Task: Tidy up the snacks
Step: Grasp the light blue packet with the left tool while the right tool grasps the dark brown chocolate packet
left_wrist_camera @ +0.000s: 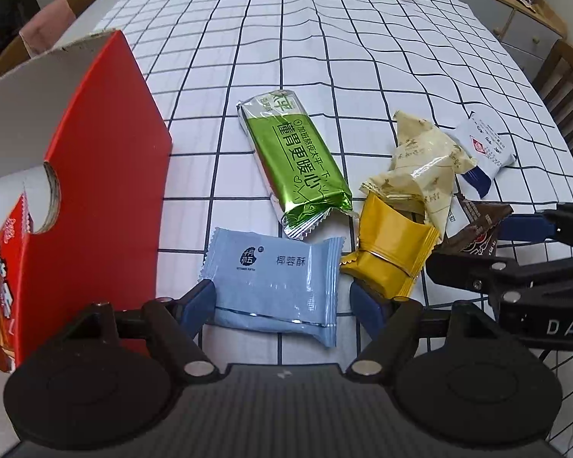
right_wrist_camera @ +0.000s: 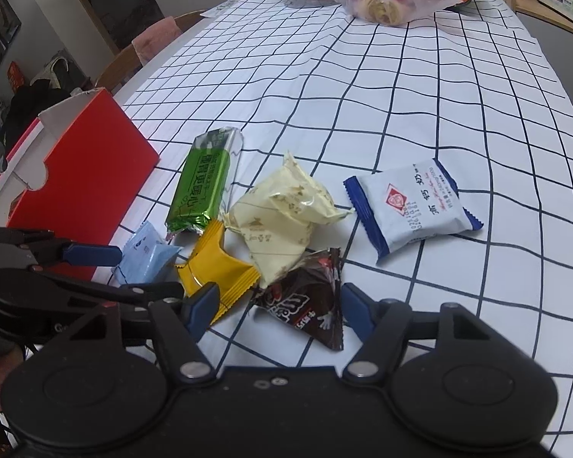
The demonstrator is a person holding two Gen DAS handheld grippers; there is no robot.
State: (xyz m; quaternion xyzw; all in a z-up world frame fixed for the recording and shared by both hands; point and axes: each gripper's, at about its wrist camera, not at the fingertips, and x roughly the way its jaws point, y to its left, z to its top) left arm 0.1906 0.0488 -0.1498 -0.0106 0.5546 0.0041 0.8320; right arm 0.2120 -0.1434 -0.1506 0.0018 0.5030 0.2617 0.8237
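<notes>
Left wrist view: my left gripper (left_wrist_camera: 282,301) has its fingers open astride the pale blue packet (left_wrist_camera: 275,286) (long axis crosswise); right gripper (right_wrist_camera: 277,307) likewise straddles the dark packet (right_wrist_camera: 305,305).

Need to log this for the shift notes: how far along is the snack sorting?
Early. Some packets already sit in the red box. Left gripper straddles the light blue packet, right gripper the dark brown one; neither is lifted. Green, yellow, cream and white-blue packets remain on the table.
</notes>
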